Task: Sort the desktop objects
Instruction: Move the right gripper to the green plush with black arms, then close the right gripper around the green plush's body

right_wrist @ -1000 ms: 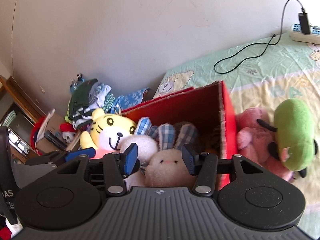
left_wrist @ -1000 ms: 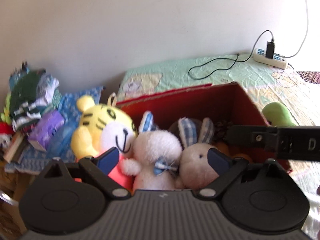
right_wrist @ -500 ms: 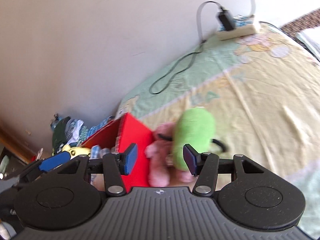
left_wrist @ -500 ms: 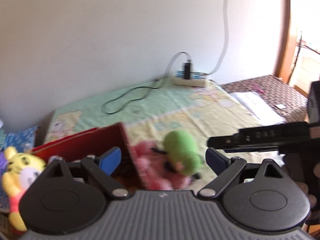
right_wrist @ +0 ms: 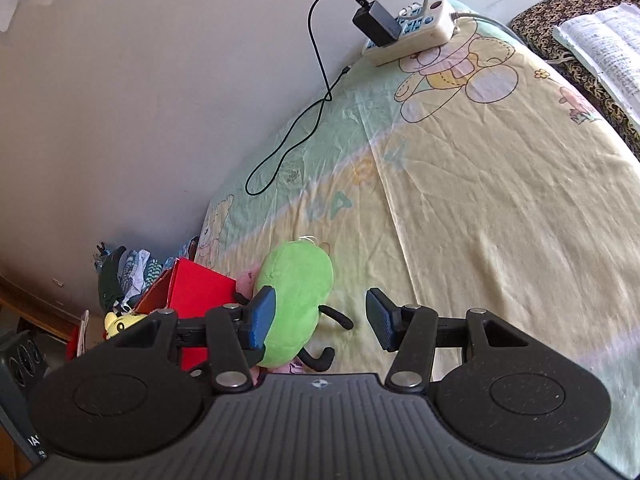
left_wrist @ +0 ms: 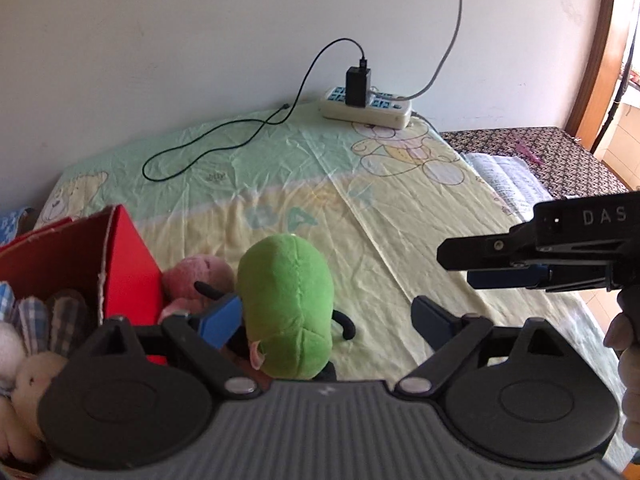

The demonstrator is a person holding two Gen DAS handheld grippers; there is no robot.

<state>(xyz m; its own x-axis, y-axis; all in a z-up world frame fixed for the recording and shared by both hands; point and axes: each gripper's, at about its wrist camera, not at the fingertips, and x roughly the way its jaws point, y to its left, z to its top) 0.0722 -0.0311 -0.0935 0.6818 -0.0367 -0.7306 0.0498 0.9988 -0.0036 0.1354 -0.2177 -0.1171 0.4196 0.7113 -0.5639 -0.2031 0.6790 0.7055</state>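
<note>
A green plush toy with thin black limbs lies on the yellow-green bedsheet, against a pink plush toy. Both lie just right of a red box holding several plush animals. My left gripper is open and empty, hovering above the green toy. My right gripper is open and empty; the green toy sits by its left pad. The right gripper also shows in the left wrist view, off to the right.
A white power strip with a black charger and a looping black cable lies at the wall. An open book rests on a dark patterned surface at right. Clothes are piled left of the box.
Both grippers have swung right, away from the box of plush animals, to the green and pink toys on the sheet. Both stay open and empty.
</note>
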